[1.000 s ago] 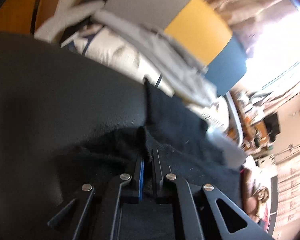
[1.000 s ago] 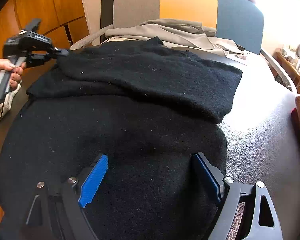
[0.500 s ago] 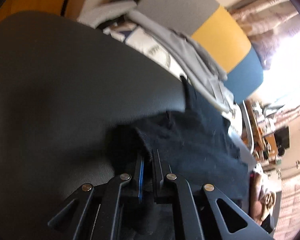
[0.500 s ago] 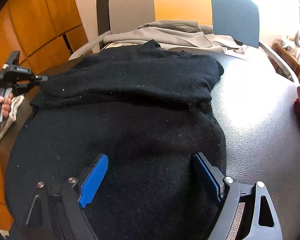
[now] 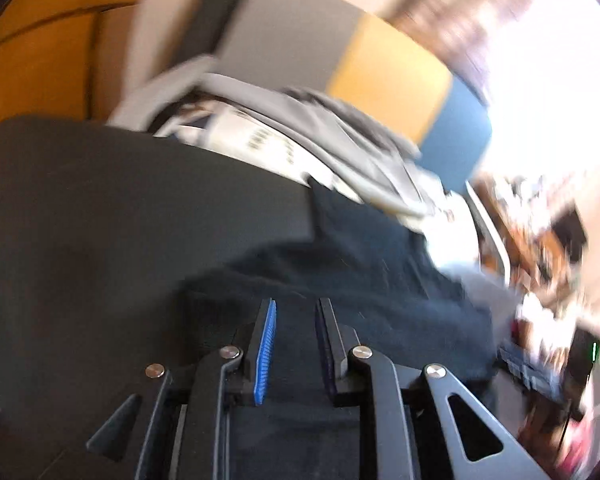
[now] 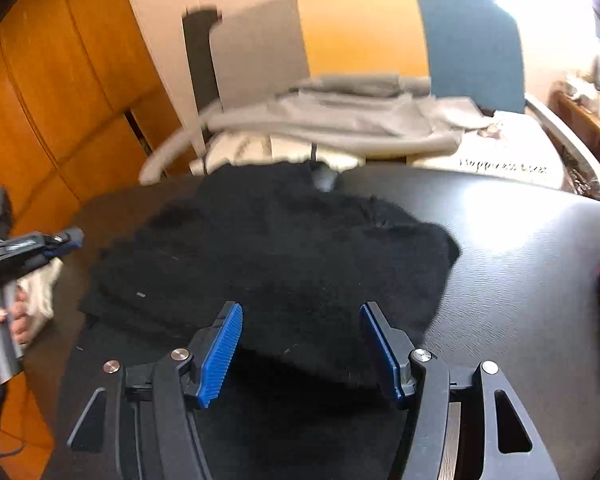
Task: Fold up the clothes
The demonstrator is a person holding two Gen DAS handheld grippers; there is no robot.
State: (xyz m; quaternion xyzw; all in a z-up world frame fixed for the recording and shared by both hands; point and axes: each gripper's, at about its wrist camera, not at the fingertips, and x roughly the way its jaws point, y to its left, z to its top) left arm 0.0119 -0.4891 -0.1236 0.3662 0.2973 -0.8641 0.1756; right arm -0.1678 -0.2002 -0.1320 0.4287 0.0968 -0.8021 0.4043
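My left gripper (image 5: 294, 320) is part open, narrow gap between the pads, nothing pinched that I can see; black cloth shows through the gap but the view is motion-blurred. My right gripper (image 6: 300, 324) is wide open and holds nothing, hovering over the near edge of the sweater (image 6: 268, 256). The sweater is a black knit lying partly folded on the dark table (image 6: 520, 264), bunched into a rough block with a thicker layer on top; its long axis runs left-right across the right view, and the collar end points away from me toward the chair (image 6: 364, 32) with the pile of grey clothes (image 6: 340, 120). From the right gripper the sweater is straight ahead and just below, near hem between the jaws' line. From the left, seen in the right view at the table's left edge (image 6: 40, 244), the sweater's left edge is near but apart, no contact. Judging by that, the right is nearer the hem and the left nearer the side edge, so next fold likely needs each to take its own edge.
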